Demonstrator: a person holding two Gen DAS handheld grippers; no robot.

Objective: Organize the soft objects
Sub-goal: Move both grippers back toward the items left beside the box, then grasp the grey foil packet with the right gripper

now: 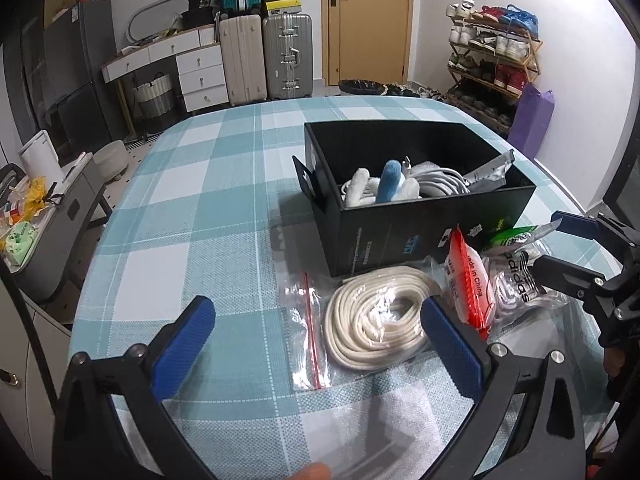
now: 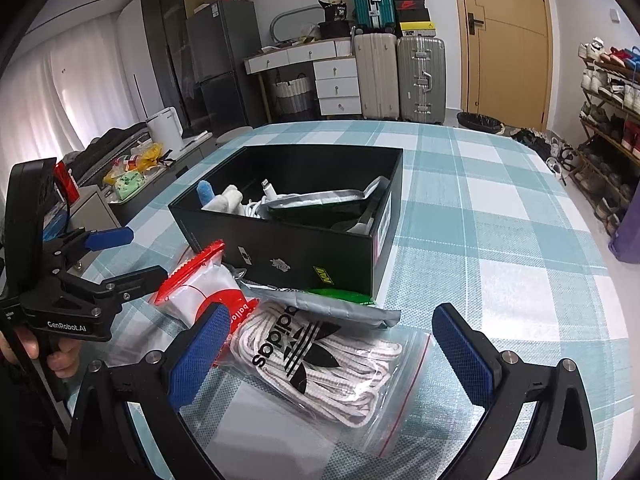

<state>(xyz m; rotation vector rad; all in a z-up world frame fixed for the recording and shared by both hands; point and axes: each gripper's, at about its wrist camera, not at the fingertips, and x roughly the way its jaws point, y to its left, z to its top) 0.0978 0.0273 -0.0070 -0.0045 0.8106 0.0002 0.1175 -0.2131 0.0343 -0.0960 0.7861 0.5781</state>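
Rope bag [image 1: 372,320] between spread left fingers [image 1: 184,344]; lace bag [image 2: 332,360] between right fingers [image 2: 464,356].

Coiled cream rope [image 1: 376,320] in clear zip bag, flat beside bagged laces [image 2: 332,364]; black box [image 2: 304,216] open, part-filled.

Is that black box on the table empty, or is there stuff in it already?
Partly filled. The open black box already holds a white cable, a blue-and-white soft thing and a silver packet.

Left gripper [image 1: 316,344], jaws spread, frames a bagged rope coil [image 1: 376,320] before the black box [image 1: 416,200].
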